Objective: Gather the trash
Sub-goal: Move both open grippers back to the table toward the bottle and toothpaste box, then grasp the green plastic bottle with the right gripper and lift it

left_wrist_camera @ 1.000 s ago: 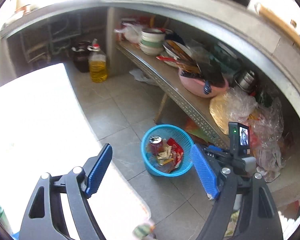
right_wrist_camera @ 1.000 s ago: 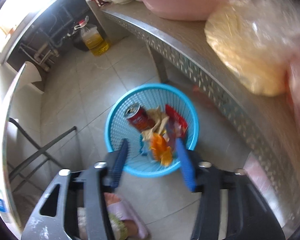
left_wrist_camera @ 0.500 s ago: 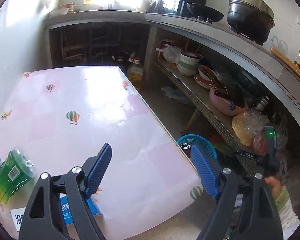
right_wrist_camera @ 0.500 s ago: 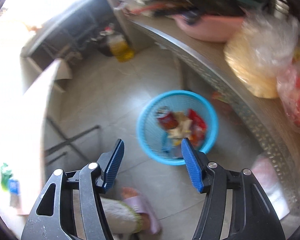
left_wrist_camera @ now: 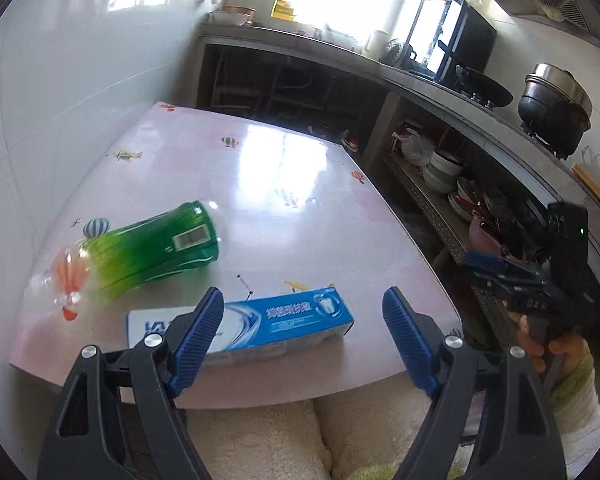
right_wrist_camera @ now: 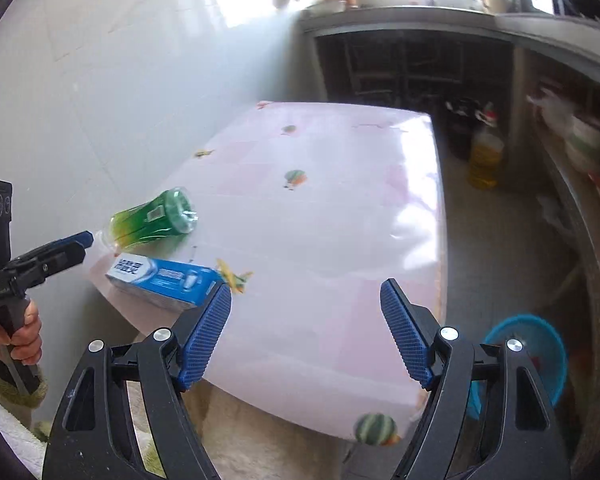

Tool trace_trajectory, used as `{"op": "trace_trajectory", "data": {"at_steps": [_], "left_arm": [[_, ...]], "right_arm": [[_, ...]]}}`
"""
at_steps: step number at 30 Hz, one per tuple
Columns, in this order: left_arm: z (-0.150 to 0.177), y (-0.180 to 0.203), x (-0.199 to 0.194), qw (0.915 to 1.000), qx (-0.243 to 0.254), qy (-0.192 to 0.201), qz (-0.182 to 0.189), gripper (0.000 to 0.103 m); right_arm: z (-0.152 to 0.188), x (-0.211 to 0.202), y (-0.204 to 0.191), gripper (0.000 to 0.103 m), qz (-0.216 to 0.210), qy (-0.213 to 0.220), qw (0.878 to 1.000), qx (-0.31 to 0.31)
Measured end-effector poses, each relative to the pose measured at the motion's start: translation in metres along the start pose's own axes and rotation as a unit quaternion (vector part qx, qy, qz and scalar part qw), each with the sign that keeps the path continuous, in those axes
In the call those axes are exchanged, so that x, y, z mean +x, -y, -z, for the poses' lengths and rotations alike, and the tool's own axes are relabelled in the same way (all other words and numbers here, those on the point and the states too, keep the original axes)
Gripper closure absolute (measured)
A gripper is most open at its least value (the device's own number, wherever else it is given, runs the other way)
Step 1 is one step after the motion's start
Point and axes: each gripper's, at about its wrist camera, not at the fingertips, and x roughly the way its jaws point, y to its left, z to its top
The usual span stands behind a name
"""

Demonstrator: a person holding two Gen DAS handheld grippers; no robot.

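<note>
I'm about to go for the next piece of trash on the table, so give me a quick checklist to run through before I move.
1. Left gripper empty and open: ok, nothing between the pads.
2. Right gripper empty and open: ok; its jaws have just been opening, nothing between them.
3. Trash left on the pink table: ok, a green plastic bottle on its side and a blue toothpaste box lying flat.
4. Nearest target: ok, the toothpaste box lies near the table's front edge, just ahead of the left gripper.
5. Blue basket reachable: ok, on the floor beside the table, partly hidden by the right gripper.
6. Bottle empty or capped: cannot tell, blurred.
</note>
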Motion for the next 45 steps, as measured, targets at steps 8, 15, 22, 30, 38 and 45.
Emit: {"op": "trace_trajectory", "data": {"at_steps": [8,15,22,30,38,45], "left_arm": [[0.038,-0.027,-0.025,0.9992,-0.033,-0.006,-0.023,0.024],[0.06,-0.045,-0.038,0.9972,-0.066,-0.011,-0.032,0.024],[0.069,-0.061,-0.042,0.9957,-0.085,-0.016,-0.035,0.024],[0.064,-0.062,-0.025,0.9954,-0.09,-0.028,-0.017,0.024],[0.05,-0.051,0.032,0.9922,-0.103,-0.07,0.014,0.024],[0.04,-0.053,0.068,0.9869,-0.131,-0.094,-0.008,0.024]], "right_arm": [[-0.088,0.067,-0.131,0.015,-0.143,-0.03,0.967,-0.208],[-0.104,0.158,-0.253,0.013,-0.156,-0.117,0.89,-0.413],[-0.077,0.213,-0.295,0.013,-0.149,-0.196,0.819,-0.518],[-0.088,0.245,-0.251,0.036,-0.109,-0.224,0.863,-0.439],[-0.088,0.211,-0.128,0.038,-0.012,-0.206,0.941,-0.267],[-0.043,0.137,-0.055,0.038,0.001,-0.198,0.973,-0.118]]}}
